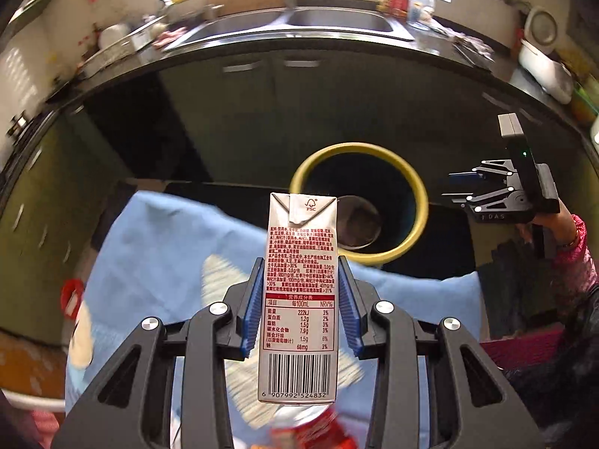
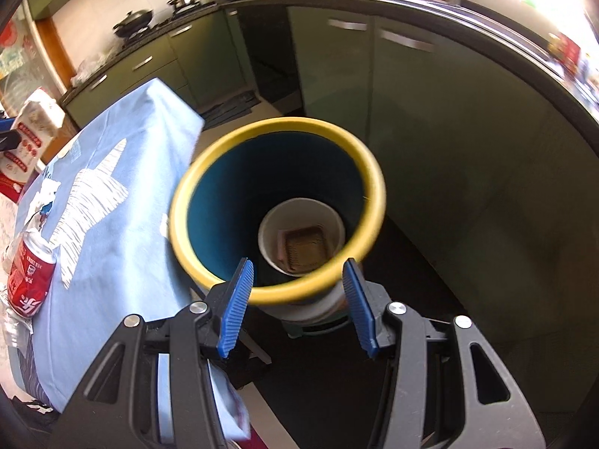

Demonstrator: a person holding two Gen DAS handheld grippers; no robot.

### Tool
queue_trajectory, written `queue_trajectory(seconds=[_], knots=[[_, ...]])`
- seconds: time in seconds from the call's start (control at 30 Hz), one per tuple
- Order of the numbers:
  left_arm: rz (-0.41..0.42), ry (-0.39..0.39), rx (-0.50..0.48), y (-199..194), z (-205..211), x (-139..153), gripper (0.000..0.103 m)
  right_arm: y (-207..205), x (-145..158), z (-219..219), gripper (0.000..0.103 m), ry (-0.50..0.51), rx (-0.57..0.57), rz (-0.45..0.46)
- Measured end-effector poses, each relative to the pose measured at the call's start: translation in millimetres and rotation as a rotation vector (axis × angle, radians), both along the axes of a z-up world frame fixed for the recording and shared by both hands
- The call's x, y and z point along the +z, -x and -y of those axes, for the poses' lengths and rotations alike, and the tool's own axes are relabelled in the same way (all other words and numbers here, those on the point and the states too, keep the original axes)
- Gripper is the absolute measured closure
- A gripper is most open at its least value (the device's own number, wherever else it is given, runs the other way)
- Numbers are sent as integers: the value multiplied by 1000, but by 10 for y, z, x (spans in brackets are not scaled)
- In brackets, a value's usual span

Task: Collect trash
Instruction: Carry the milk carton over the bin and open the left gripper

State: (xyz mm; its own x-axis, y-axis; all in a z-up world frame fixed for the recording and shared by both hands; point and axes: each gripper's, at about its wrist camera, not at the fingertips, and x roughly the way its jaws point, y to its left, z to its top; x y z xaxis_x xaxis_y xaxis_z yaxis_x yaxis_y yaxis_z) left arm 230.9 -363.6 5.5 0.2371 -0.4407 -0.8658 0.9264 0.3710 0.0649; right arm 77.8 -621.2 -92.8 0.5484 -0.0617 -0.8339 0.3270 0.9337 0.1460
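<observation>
A white and red drink carton [image 1: 299, 299] stands upright between the blue pads of my left gripper [image 1: 300, 262], which is shut on it above the blue-clothed table [image 1: 157, 247]. Beyond the table's edge stands a dark blue bin with a yellow rim [image 1: 421, 202]. My right gripper [image 2: 298, 262] hangs open and empty over the bin's near rim [image 2: 277, 205]. Inside the bin lies a white cup [image 2: 301, 239] with a brown piece in it. In the left wrist view the right gripper [image 1: 451, 187] shows to the right of the bin, held by a hand in a pink sleeve [image 1: 572, 258]. A red can [image 2: 28, 280] lies on the cloth.
Green kitchen cabinets [image 2: 430, 112] and a dark counter with a steel sink [image 1: 299, 22] curve behind the bin. The floor around the bin is dark. White and red packages [image 2: 33, 123] sit beyond the table's far left. A blurred red can [image 1: 310, 430] lies under the held carton.
</observation>
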Motion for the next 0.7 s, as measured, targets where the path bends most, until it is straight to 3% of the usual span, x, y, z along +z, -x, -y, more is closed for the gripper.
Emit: queue_trajectory(seconds=[0.2, 0.43, 0.47, 0.53, 0.7], knots=[[-33, -45, -107, 131, 938, -287, 66, 323, -30, 211, 54, -26, -58, 22], [-43, -59, -119, 34, 1687, -665, 63, 464, -114, 360, 52, -51, -96, 18], [-30, -57, -109, 18, 1722, -681, 52, 459, -121, 362, 50, -52, -95, 18], [-16, -30, -82, -16, 1740, -644, 41, 448, -131, 333, 50, -55, -88, 17], [-5, 19, -40, -17, 1407, -393, 39, 409, -133, 268, 50, -60, -61, 17]])
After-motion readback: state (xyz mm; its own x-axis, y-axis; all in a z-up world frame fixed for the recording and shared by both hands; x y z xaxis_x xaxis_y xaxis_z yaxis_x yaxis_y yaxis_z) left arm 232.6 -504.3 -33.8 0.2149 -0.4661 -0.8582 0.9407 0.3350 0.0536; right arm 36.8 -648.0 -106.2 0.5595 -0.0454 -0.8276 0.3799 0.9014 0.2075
